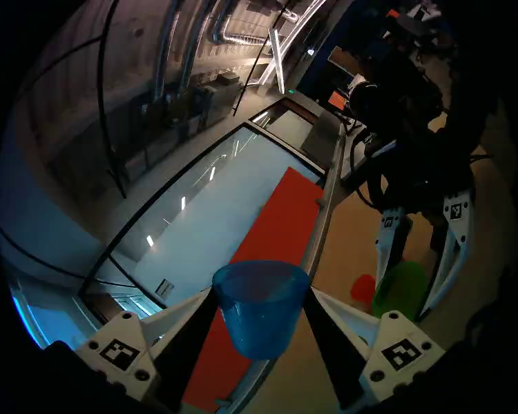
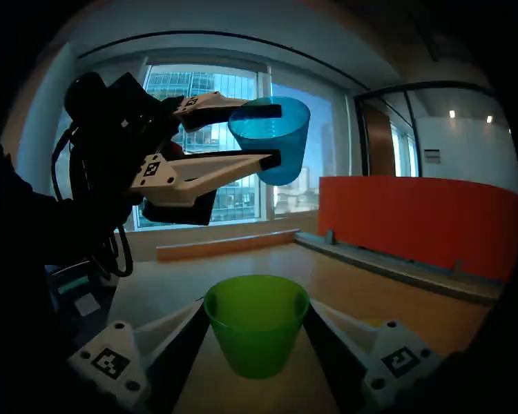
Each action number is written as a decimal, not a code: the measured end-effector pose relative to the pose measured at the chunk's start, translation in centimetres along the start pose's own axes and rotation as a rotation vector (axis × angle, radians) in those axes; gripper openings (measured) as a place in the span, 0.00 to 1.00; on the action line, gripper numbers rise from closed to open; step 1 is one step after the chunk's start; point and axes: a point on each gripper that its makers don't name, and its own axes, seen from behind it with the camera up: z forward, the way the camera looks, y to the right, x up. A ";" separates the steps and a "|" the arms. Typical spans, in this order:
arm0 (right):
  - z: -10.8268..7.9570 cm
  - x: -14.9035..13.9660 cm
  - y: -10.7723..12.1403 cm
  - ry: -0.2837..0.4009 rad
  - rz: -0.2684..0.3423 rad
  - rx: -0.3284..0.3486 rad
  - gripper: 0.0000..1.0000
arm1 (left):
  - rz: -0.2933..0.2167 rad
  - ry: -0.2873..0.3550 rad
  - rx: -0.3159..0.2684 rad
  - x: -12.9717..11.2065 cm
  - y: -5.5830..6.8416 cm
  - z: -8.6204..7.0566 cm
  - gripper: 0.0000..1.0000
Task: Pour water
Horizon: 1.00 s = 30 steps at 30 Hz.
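A translucent blue cup (image 1: 259,324) sits between the fingers of my left gripper (image 1: 260,293), which is shut on it. In the right gripper view this blue cup (image 2: 271,148) hangs high in the air in the left gripper (image 2: 269,134), tilted, above and beyond the green cup. My right gripper (image 2: 257,303) is shut on a green cup (image 2: 257,341), upright just over the wooden table (image 2: 369,297). From the left gripper view the green cup (image 1: 405,283) is below and to the right in the right gripper (image 1: 402,303). I see no water in either cup.
An orange panel (image 2: 425,217) on a grey rail (image 2: 390,269) borders the table's far right side. A wooden strip (image 2: 224,245) lies at the back under tall windows (image 2: 204,138). A small red thing (image 1: 362,286) is next to the green cup. Dark cables and a sleeve (image 2: 24,228) are at the left.
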 end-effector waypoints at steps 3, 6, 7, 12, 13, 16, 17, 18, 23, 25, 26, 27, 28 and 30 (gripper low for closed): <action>0.0 0.0 0.0 0.002 0.000 0.000 0.90 | 0.012 0.001 -0.001 0.1 0.0 0.0 0.85; 0.1 0.0 0.1 0.001 0.000 -0.001 0.90 | 0.027 0.004 -0.001 0.1 0.1 0.0 0.85; 0.1 0.0 0.1 0.001 0.000 -0.002 0.90 | 0.032 0.005 -0.001 0.1 0.1 0.0 0.85; 0.1 -0.1 0.0 0.001 -0.001 -0.002 0.90 | 0.058 0.010 -0.006 0.2 0.5 0.1 0.85; 0.1 -0.1 0.1 0.001 -0.002 -0.002 0.91 | 0.063 0.011 -0.005 0.3 0.5 0.1 0.85; 0.0 -0.1 0.1 0.000 -0.004 -0.003 0.90 | 0.076 0.014 -0.004 0.4 0.4 0.1 0.85; 0.0 0.0 0.1 0.000 -0.004 -0.003 0.90 | 0.080 0.015 -0.003 0.4 0.4 0.2 0.85; 0.0 0.0 0.1 0.000 -0.004 -0.003 0.90 | 0.083 0.017 -0.003 0.5 0.4 0.2 0.85; -0.1 0.1 0.1 0.004 -0.003 -0.004 0.90 | 0.096 0.023 0.001 0.6 0.4 0.2 0.85; -0.1 0.2 0.1 0.004 -0.003 -0.005 0.90 | 0.101 0.024 0.001 0.7 0.4 0.2 0.85; -0.1 0.2 0.1 0.004 -0.004 -0.005 0.90 | 0.103 0.024 0.002 0.7 0.4 0.2 0.85; -0.1 0.2 0.1 0.005 -0.004 -0.006 0.90 | 0.105 0.024 0.002 0.7 0.4 0.2 0.85; -0.1 0.2 0.1 0.005 -0.004 -0.005 0.90 | 0.107 0.025 0.003 0.7 0.3 0.3 0.85; -0.2 0.2 0.1 0.004 -0.004 -0.005 0.90 | 0.111 0.025 0.003 0.8 0.3 0.3 0.85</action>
